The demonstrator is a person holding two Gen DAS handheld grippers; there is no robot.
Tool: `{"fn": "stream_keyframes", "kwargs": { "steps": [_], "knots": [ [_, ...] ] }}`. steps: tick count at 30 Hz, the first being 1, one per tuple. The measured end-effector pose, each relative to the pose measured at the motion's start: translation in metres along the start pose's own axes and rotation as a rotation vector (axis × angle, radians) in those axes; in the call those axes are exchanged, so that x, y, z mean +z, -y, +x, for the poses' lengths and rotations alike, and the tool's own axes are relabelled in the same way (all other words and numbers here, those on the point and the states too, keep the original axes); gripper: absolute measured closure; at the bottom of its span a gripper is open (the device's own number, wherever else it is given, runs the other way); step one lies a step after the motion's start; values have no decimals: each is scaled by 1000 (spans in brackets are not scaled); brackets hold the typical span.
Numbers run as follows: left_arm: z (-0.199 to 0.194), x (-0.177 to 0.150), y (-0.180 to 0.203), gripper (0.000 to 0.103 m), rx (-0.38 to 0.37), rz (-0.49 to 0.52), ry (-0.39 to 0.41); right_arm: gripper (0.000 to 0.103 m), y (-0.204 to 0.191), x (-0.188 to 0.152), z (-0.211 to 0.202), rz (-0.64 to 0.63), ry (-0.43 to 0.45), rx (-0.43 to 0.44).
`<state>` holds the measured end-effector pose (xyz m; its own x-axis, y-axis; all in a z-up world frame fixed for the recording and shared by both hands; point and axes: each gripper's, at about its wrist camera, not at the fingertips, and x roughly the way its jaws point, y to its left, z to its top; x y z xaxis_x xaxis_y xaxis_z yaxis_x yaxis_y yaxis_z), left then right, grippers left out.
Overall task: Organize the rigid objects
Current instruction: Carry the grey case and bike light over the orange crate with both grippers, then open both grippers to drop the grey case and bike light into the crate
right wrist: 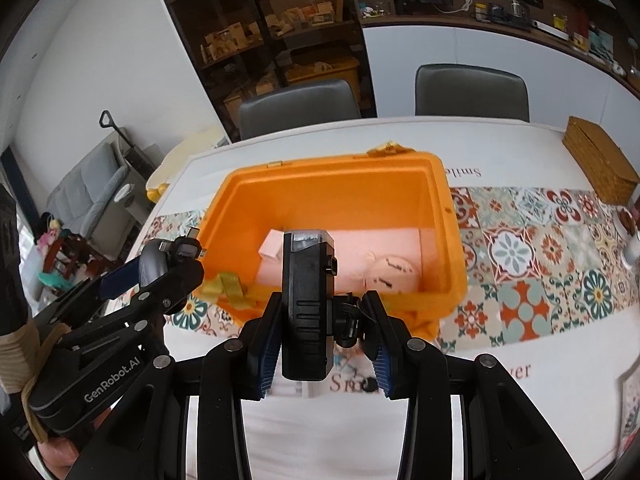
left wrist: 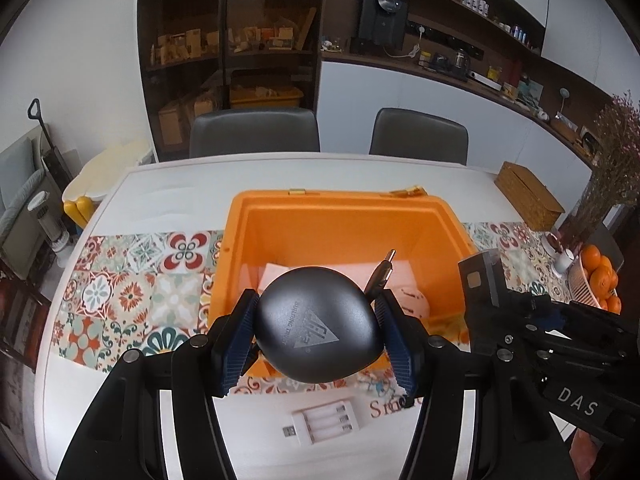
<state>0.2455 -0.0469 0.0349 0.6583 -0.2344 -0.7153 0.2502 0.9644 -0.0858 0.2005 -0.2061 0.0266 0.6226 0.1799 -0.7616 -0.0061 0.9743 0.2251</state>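
My left gripper (left wrist: 318, 330) is clamped on a dark grey rounded gadget (left wrist: 318, 324) with a logo on its shell and a short cable plug (left wrist: 382, 272) poking up beside it; the blue pads press both flanks, and it hangs over the near rim of the orange bin. My right gripper (right wrist: 322, 344) squeezes a black boxy device (right wrist: 308, 304) standing upright — one pad lies flat on its left side, the other meets a small black bracket (right wrist: 348, 326) on its right. It too sits above the near wall of the bin.

The orange bin (right wrist: 452, 248) stands open on a patterned tile runner (right wrist: 532, 264) across the white table (left wrist: 180, 184). Inside, on a pale pink floor, lie a small white box (right wrist: 272, 250) at the left and a round pale object with dark marks (right wrist: 394, 276) at the right — what that one is I cannot tell. Yellow straps (right wrist: 230, 286) drape over the near left corner.

Outside the bin, close to me, a white battery charger (left wrist: 324, 424) lies on the table. A woven box (left wrist: 528, 196) sits at the far right, with a basket of oranges (left wrist: 598, 280) near that edge.
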Motion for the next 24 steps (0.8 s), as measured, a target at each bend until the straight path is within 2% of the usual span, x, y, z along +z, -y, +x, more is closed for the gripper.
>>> {"fn": "stream_keyframes", "kwargs": {
  "steps": [10, 17, 24],
  "knots": [
    [22, 26, -1, 44, 19, 28, -1, 63, 0, 28, 27, 1, -20, 0],
    [55, 33, -2, 44, -21, 22, -88, 63, 7, 42, 55, 10, -67, -16],
    [82, 31, -7, 44, -22, 6, -162, 63, 14, 46, 78, 25, -117, -33]
  ]
}}
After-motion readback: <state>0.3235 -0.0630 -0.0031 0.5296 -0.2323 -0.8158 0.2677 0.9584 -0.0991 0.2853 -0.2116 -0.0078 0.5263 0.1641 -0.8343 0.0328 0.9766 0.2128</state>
